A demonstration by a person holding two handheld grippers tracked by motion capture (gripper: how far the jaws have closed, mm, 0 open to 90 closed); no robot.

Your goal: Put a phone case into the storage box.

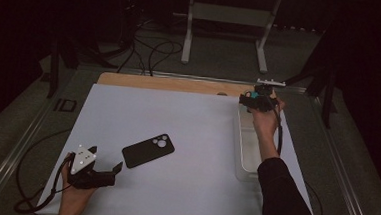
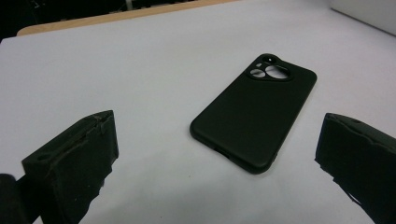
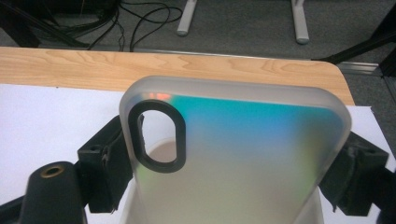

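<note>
A black phone case lies back up on the white mat, its camera cutout toward the far right. My left gripper rests near the mat's front left, open, its jaws pointing at the case from a short way off with nothing between them. My right gripper is held up at the far right, shut on a frosted, iridescent phone case by its two long edges. This case is held flat, with its black-rimmed camera hole at the left.
A pale shallow tray lies along the mat's right side under my right forearm. The white mat covers a wooden table. Cables and a white metal stand are on the floor beyond.
</note>
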